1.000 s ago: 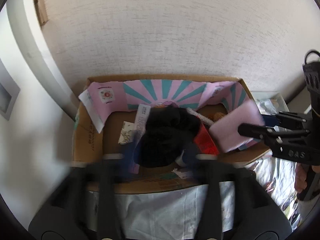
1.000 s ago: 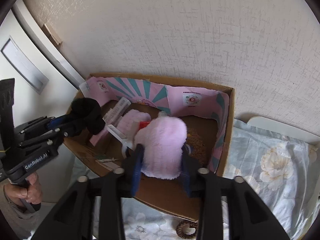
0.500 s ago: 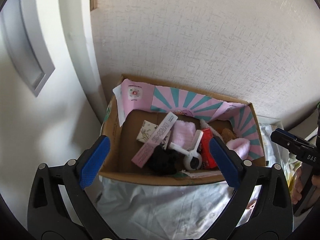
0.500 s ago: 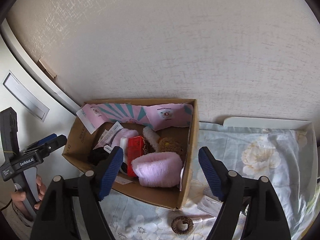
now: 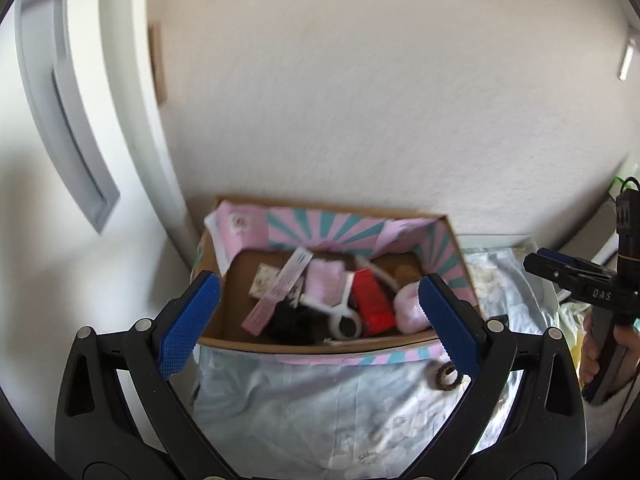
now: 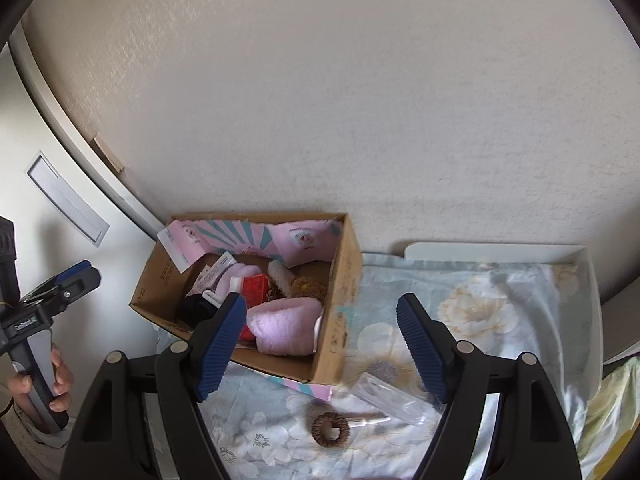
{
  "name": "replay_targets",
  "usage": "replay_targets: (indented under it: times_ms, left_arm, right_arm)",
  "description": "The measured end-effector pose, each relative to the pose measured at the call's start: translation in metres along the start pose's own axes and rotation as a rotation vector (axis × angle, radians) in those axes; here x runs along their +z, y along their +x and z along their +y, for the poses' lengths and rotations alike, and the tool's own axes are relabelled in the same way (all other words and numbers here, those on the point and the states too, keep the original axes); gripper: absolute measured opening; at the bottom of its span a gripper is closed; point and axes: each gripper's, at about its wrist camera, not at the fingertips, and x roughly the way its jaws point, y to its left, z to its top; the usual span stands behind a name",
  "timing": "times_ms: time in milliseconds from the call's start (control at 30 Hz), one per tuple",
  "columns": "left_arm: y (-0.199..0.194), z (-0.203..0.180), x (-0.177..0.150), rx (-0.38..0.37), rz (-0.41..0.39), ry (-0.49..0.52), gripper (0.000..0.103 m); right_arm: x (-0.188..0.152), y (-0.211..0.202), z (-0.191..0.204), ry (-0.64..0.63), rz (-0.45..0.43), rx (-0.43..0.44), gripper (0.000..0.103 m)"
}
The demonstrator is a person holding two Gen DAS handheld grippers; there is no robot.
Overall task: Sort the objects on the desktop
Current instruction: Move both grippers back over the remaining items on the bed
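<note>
We hold both claws released and empty above the cardboard box (image 6: 336, 344): the left gripper (image 5: 316, 320) and right gripper (image 6: 320, 344). The pink fluffy pouch (image 6: 286, 330) lies inside the box, at its near corner; a brown hair tie (image 6: 330, 429) lies on the floral cloth (image 6: 480, 320) just outside it.

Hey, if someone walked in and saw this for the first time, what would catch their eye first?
Probably the cardboard box against the wall, lined in pink and teal and crammed with odds and ends: a fluffy pink cloth at its near right corner, a red packet mid-box. Next, the brown hair tie on the flowered sheet just in front of the box.
</note>
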Motion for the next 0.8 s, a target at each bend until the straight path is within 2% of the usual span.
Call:
replay_targets:
  times_ms: [67,233,433,567,667,800]
  left_arm:
    - [-0.013,-0.013,0.003,0.003,-0.026,0.034,0.1]
    - [-0.046,-0.04,0.008,-0.065,-0.086,0.082,0.1]
    - [-0.067,-0.071,0.006,-0.065,-0.13,0.157,0.102]
    - [-0.066,-0.087,-0.003,-0.093,-0.098,0.185,0.102]
    - [-0.059,-0.098,-0.015,-0.092,-0.069,0.2,0.102]
    - [-0.041,-0.111,-0.035,-0.086,-0.022,0.227,0.102]
  right_arm:
    - [-0.001,-0.011,-0.006,0.005,-0.019,-0.005,0.074]
    - [-0.01,-0.035,-0.018,-0.025,-0.056,-0.015,0.074]
    - [-0.019,-0.06,-0.033,-0.096,-0.074,-0.055,0.074]
    - [-0.029,-0.067,-0.048,-0.112,-0.063,-0.078,0.074]
    - [-0.041,-0.065,-0.06,-0.117,-0.029,-0.117,0.074]
    - [-0.059,-0.063,-0.078,-0.09,0.001,-0.118,0.074]
